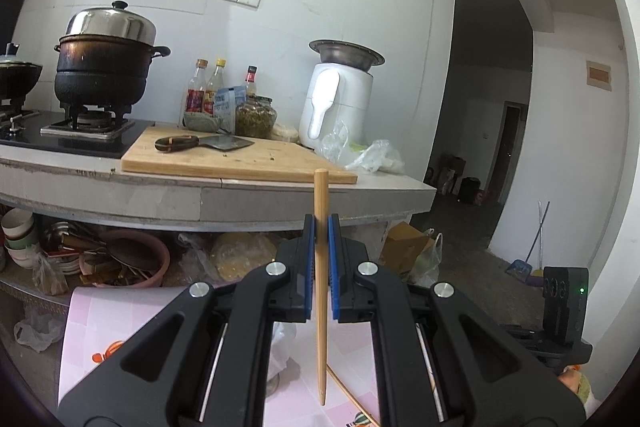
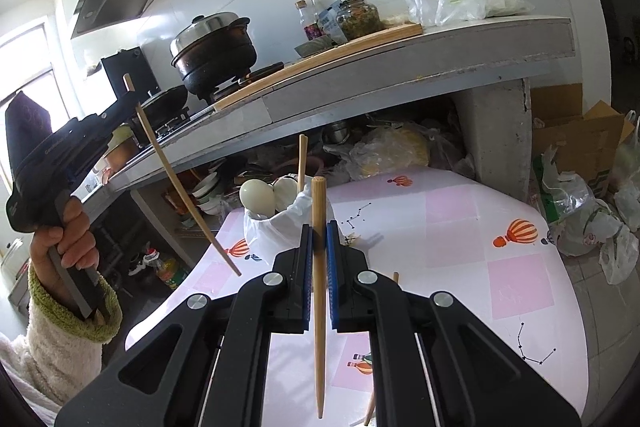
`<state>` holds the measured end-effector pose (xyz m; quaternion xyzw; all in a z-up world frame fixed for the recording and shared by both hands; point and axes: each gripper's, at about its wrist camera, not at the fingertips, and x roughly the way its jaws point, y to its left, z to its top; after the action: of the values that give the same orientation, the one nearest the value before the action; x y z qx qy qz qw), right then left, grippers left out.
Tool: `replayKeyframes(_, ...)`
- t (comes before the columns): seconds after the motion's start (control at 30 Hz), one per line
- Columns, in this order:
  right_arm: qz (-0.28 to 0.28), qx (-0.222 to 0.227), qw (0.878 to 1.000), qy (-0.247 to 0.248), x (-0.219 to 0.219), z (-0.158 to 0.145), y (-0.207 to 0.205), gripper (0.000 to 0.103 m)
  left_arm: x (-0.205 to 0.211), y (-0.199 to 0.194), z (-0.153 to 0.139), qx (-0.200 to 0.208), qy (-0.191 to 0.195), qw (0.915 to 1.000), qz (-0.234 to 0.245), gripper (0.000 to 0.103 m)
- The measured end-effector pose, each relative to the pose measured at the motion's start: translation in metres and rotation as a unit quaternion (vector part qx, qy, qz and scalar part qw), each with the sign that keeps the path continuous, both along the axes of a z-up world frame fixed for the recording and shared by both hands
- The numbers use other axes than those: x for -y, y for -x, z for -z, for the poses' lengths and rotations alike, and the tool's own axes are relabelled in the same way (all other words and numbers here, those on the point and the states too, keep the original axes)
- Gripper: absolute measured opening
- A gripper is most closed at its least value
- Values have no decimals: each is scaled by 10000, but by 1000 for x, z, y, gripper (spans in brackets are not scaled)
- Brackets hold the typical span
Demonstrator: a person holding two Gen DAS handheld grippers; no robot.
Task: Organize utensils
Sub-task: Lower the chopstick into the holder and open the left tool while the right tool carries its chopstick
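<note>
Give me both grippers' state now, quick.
Left gripper: closed on a chopstick.
Right gripper: closed on another chopstick.

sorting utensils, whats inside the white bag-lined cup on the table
The white bag-lined cup holds two pale spoon heads and one upright chopstick. The bag hides anything lower.

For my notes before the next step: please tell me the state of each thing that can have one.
Left gripper: shut on a chopstick.
Right gripper: shut on another chopstick.
Pot: lid on, on the stove.
Cleaver: lying flat on the cutting board.
</note>
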<state>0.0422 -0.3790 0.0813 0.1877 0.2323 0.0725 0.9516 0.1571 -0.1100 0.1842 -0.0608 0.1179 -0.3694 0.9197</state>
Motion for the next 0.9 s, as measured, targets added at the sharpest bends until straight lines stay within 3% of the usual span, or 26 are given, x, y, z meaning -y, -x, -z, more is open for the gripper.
replayKeyframes(0.5,-150,-52,9999,-49,1,4,-17,7,-1,-58,-20,21,270,9988,-410,6)
replayKeyframes(0.9,-140,-250,9996,-31,1,13,-33,7,8,-127,31,-384,27,9946,-961,6)
